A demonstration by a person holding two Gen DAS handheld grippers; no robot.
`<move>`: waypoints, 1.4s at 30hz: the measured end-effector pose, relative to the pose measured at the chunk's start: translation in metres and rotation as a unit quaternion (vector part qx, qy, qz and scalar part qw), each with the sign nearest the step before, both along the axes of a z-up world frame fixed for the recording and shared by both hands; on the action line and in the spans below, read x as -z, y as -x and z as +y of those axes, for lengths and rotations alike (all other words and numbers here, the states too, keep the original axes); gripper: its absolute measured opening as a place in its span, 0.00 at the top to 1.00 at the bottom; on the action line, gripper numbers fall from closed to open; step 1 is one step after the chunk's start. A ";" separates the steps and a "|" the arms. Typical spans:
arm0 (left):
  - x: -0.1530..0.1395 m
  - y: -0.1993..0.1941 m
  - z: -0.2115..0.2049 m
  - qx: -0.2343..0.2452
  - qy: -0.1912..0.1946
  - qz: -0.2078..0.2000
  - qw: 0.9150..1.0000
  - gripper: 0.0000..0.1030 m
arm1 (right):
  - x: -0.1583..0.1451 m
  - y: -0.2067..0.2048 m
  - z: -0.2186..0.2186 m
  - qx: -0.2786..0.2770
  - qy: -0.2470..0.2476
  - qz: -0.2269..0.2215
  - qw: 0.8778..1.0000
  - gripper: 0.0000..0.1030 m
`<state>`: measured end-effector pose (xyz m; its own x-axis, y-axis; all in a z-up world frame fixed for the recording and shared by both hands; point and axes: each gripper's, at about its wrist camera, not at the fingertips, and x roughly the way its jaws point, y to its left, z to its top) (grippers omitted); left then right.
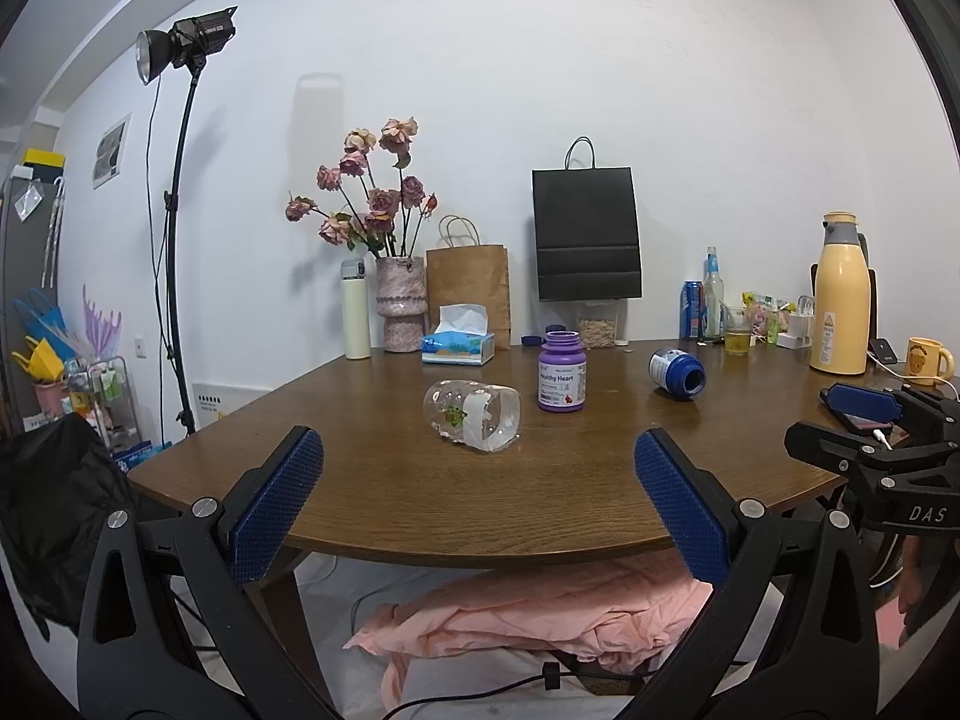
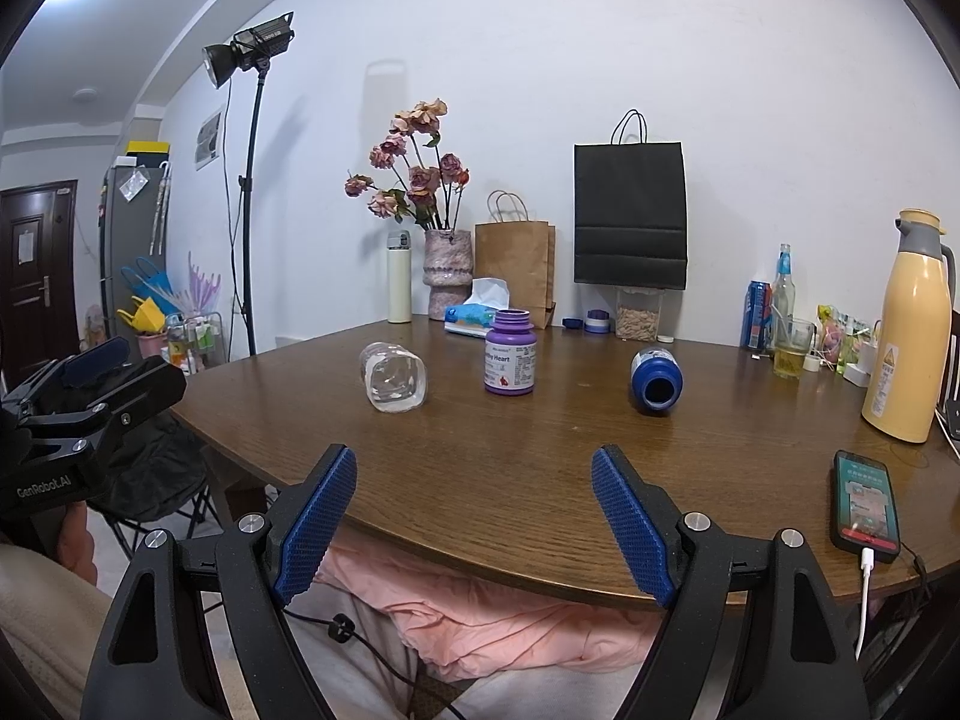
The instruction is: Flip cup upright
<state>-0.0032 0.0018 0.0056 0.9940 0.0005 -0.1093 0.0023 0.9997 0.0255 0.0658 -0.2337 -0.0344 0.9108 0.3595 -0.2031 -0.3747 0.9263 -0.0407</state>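
A clear glass cup [image 1: 473,415] with a white label and a green sticker lies on its side on the brown table [image 1: 420,498], its mouth toward the near right. It also shows in the right wrist view [image 2: 394,375], mouth facing me. My left gripper [image 1: 480,450] is open and empty at the table's near edge, short of the cup. My right gripper [image 2: 474,462] is open and empty at the near edge, right of the cup. Each gripper shows in the other's view: the right one [image 1: 870,420], the left one [image 2: 90,372].
A purple bottle [image 1: 562,371] stands upright beside the cup. A blue bottle [image 1: 677,373] lies on its side. A phone [image 2: 866,504] on a cable lies at right. Vase, tissue box [image 1: 459,343], paper bags, a yellow thermos [image 1: 840,300] and a mug [image 1: 927,360] line the back.
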 end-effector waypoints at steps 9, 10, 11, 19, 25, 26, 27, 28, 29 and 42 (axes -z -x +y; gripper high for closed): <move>0.000 -0.001 0.000 -0.002 -0.001 -0.002 1.000 0.00 | -0.001 -0.001 -0.001 0.000 0.000 0.001 1.000 0.17; 0.000 -0.001 0.000 -0.001 -0.001 -0.001 1.000 0.00 | -0.001 0.000 -0.001 0.000 0.000 0.000 1.000 0.17; 0.000 -0.001 0.000 -0.001 -0.002 -0.001 1.000 0.00 | -0.001 0.000 -0.001 0.000 0.000 0.000 1.000 0.17; 0.001 -0.002 -0.001 -0.002 -0.001 -0.002 1.000 0.00 | 0.000 0.000 -0.001 0.000 -0.001 0.000 1.000 0.17; 0.001 -0.002 -0.001 -0.002 -0.001 -0.002 1.000 0.00 | -0.003 0.000 -0.002 0.000 0.000 0.000 1.000 0.17; 0.001 -0.002 -0.001 -0.002 -0.001 -0.002 1.000 0.00 | -0.003 -0.001 -0.002 0.000 0.000 0.001 1.000 0.17; 0.001 -0.002 -0.001 -0.002 -0.001 -0.002 1.000 0.00 | -0.002 0.000 -0.002 0.000 0.000 0.001 1.000 0.17; 0.001 -0.002 -0.001 -0.002 -0.002 -0.002 1.000 0.00 | -0.003 0.000 -0.002 0.000 0.000 0.001 1.000 0.17; 0.001 -0.003 -0.001 -0.002 -0.002 -0.002 1.000 0.00 | -0.002 0.000 -0.002 0.000 0.000 0.001 1.000 0.17; 0.000 -0.012 -0.003 0.003 -0.013 0.000 1.000 0.00 | 0.001 -0.004 0.001 -0.003 0.001 0.005 1.000 0.17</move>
